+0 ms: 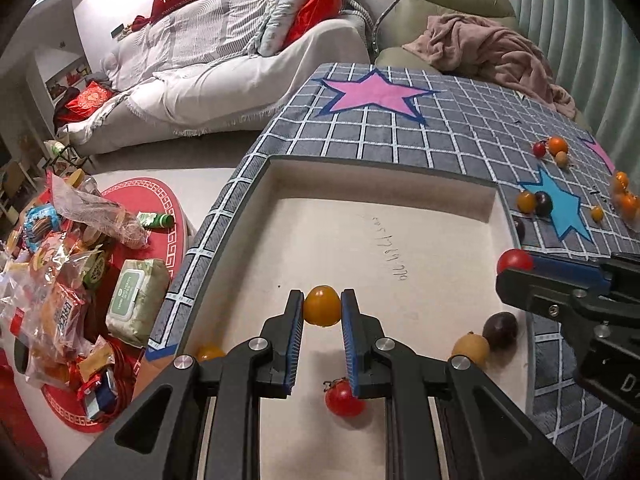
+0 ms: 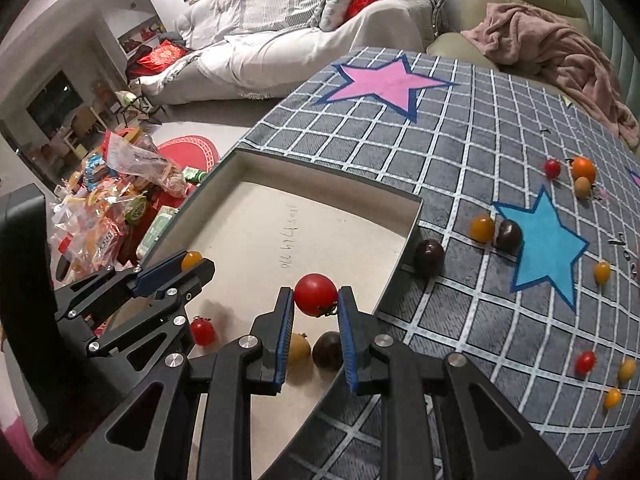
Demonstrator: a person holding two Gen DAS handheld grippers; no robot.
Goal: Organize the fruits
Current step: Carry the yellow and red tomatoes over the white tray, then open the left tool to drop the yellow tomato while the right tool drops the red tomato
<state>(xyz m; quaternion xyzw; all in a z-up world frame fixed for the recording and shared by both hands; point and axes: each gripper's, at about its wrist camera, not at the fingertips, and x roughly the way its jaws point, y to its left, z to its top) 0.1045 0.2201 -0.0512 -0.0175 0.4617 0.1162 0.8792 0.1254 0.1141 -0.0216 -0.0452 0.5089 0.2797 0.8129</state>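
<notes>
The left gripper (image 1: 322,308) is clamped on an orange tomato (image 1: 322,306), its two blue pads pressed against the fruit's sides, held above the floor of the shallow tray (image 1: 384,178). The right gripper (image 2: 316,300) is likewise closed on a red tomato (image 2: 315,294), hanging over the tray's near right part.

These little tomatoes look light, smooth and round, with thin skin, so I judge they would slip or split under a hard squeeze. The widest middle, pads on opposite sides, is the safest place to hold, and both grips look set that way. A gentle release low over the tray should stop them rolling.

Inside the tray, from left to right in the left wrist view: a yellow tomato (image 1: 210,353) in the near left corner, a second red tomato (image 1: 343,398) with a green stalk beneath the left gripper, then a tan fruit (image 1: 471,348) touching a dark plum-coloured fruit (image 1: 500,329) by the right wall.

The left wrist view shows the tray's near left corner, which the right wrist view hides behind the left gripper. The right wrist view shows far more of the checked cloth (image 2: 460,152) to the right of the tray, with loose fruit still lying on it: a dark one (image 2: 429,257) just outside the tray wall, and red and yellow ones near the right edge.
</notes>
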